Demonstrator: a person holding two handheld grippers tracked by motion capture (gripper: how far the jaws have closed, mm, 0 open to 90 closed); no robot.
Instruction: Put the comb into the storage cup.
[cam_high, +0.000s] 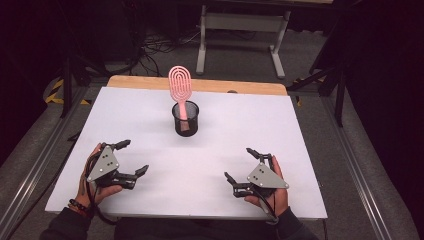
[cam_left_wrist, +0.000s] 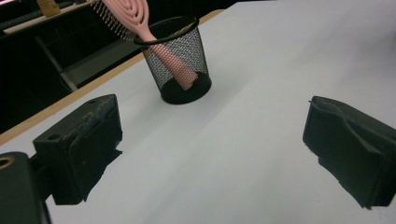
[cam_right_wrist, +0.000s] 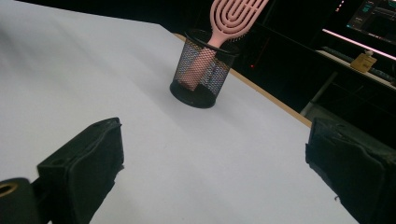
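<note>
Upright, a pink hairbrush (cam_high: 180, 86) is stood in a mesh cup (cam_high: 185, 120).
Light, stiff plastic is judged; its exposed neck is best pinched; left gripper (cam_high: 131, 158) and right gripper (cam_high: 238, 164) are held open, empty.

Pink hairbrush (cam_high: 180, 89) (handle down) in mesh cup (cam_high: 185, 123)

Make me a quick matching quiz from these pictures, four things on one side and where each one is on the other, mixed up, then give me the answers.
Things:
1. pink hairbrush
2. black mesh cup
3. left gripper
4. right gripper

Places:
A. near right part of the white table, jaws apart
B. standing handle-down inside the cup
C. near left part of the table, jaws apart
D. middle of the table toward its far edge

Pairs: 1-B, 2-D, 3-C, 4-A
</note>
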